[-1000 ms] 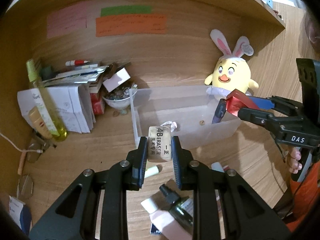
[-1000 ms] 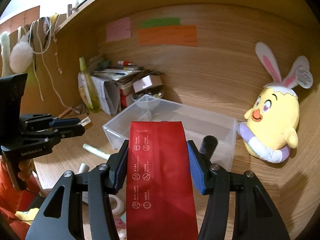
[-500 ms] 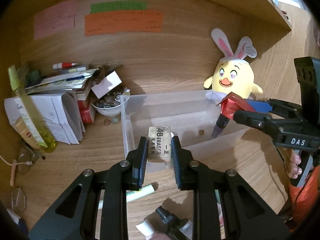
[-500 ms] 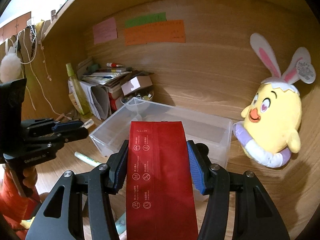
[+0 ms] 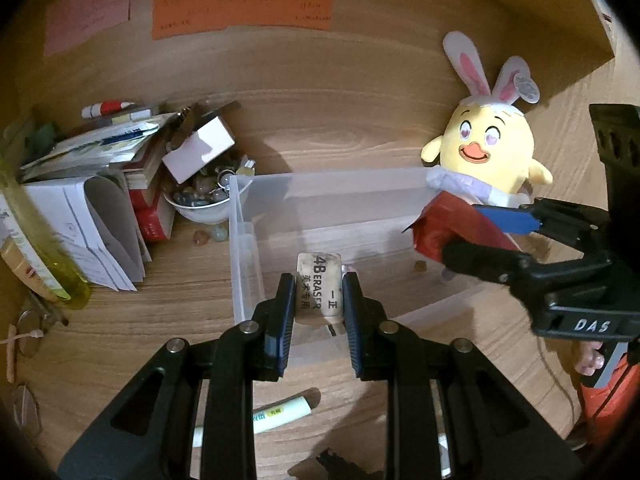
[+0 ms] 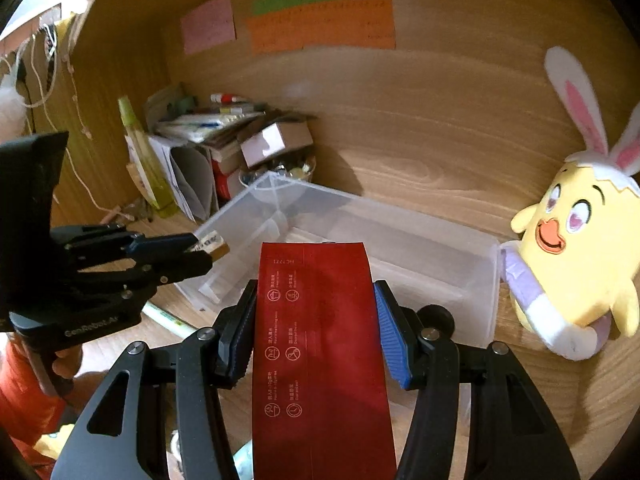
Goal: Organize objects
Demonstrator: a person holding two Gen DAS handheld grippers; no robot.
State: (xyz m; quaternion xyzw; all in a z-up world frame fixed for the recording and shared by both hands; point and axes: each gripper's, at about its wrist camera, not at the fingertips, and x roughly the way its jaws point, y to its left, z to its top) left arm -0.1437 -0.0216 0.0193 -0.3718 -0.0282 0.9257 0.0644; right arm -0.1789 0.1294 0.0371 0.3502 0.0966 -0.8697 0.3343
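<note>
Pinching a worn eraser (image 5: 319,289) printed "4B ERASER", the left tool (image 5: 319,312) holds it over the near end of the clear plastic bin (image 5: 240,248) on the table (image 5: 160,320). The right tool (image 6: 316,328), marked "DAS", clamps a red foil packet (image 6: 320,340) with white pictograms above the bin's right end, beside a yellow bunny-eared plush (image 5: 488,148).

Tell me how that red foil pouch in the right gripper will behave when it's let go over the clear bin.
The red foil pouch looks thin and flat, so probably light and floppy. Its glossy film may slip from the right gripper. It would likely flop flat in the clear bin.
</note>
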